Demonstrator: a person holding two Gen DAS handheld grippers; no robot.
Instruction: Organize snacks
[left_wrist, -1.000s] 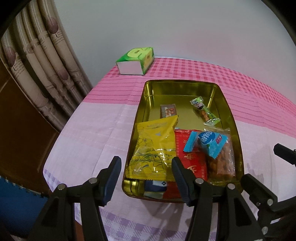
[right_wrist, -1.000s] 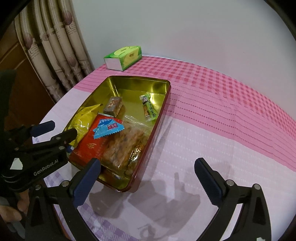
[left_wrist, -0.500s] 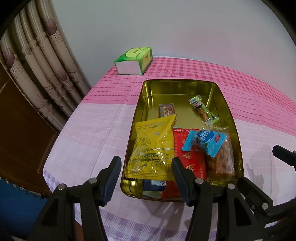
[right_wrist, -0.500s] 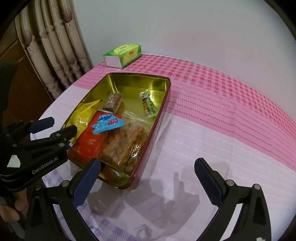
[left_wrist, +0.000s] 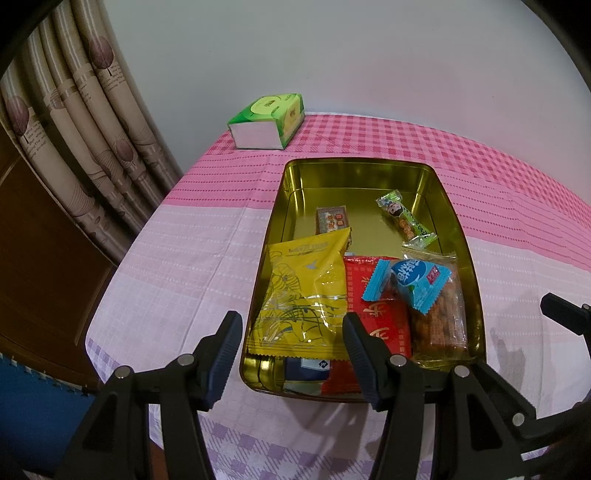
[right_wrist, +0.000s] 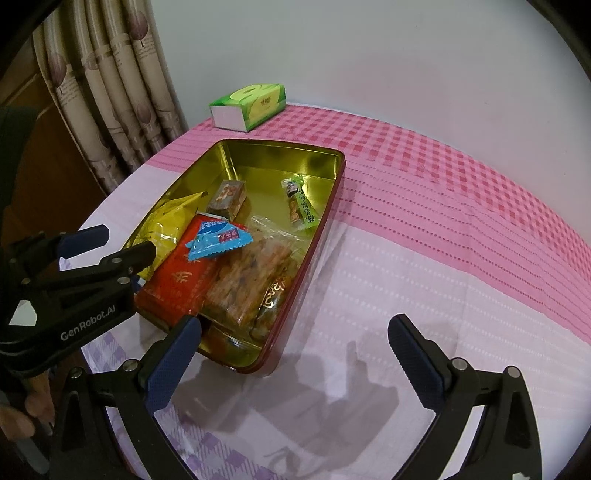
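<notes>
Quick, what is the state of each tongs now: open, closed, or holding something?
Left tongs: open, holding nothing.
Right tongs: open wide, holding nothing.

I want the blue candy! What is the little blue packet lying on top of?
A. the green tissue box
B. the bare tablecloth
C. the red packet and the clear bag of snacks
C: the blue packet rests across the red packet and the clear bag inside the gold tin.

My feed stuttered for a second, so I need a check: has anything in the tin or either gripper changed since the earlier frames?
Nothing has visibly changed. The left gripper and right gripper are still open and empty, short of the tin. The yellow bag, red packet, blue candy and tissue box lie as before.
</notes>
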